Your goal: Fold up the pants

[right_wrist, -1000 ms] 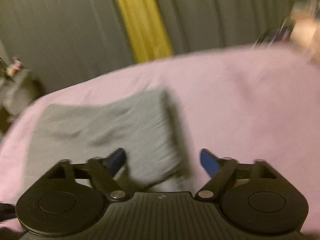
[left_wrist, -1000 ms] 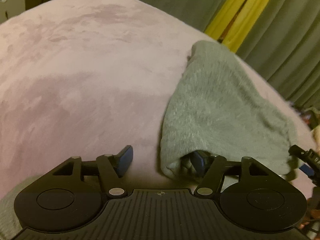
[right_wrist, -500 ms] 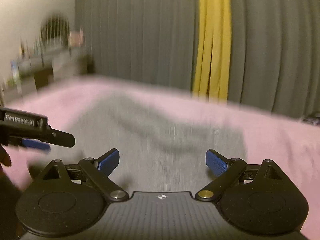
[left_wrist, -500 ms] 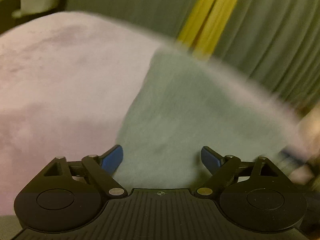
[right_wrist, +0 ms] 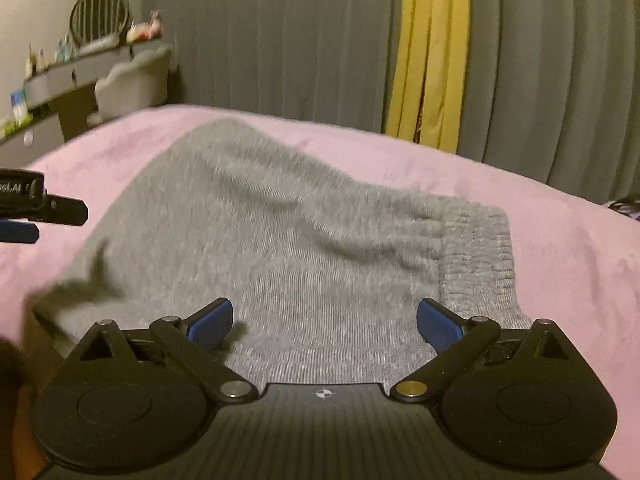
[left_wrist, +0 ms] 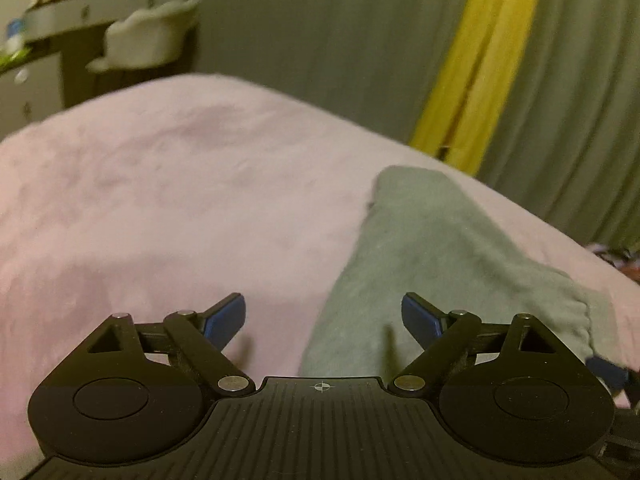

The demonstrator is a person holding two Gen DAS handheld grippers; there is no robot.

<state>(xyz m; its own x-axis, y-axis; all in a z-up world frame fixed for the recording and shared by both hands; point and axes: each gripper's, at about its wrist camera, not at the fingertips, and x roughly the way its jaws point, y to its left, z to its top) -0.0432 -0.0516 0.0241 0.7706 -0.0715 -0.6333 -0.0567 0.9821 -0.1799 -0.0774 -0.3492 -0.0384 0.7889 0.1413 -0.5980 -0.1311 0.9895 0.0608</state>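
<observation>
Left wrist view
- Tool: the left gripper (left_wrist: 323, 318) has its jaws wide apart with nothing pinched; its blue pads (left_wrist: 224, 316) hang clear above the surface.
- Pants: the grey pants (left_wrist: 432, 264) lie as a folded bundle to the right, running from the near middle toward the far right, on the pink bed cover (left_wrist: 160, 200).
- Near edge: the bundle's left edge passes just between the jaws; the right pad sits over cloth, the left pad over bare cover.
- Other tool: a blue tip at the right rim looks like the right gripper (left_wrist: 608, 372), just beside the bundle's near right corner.
- Background: grey curtains with a yellow curtain (left_wrist: 480, 60) behind the bed; a shelf with small items far left.

Right wrist view
- Tool: the right gripper (right_wrist: 325, 322) is also wide, holding nothing; both pads hover over the near edge of the cloth.
- Pants: the ribbed waistband (right_wrist: 476, 256) is on the right, and the fabric spreads far and left from it; soft ridges cross the middle.
- Other tool: the left gripper shows at the left rim, beside the bundle's left side.

Doing the step well
- Step, as I judge it: both tools have let go and the fold is laid; the next fold or a smoothing pass is due.
- Grip: take both layers at a corner, not just the top one.
- Symmetry: pinch matching corners so edges land square.
- Risk: the plush cover may drag the lower layer and skew the stack.
</observation>
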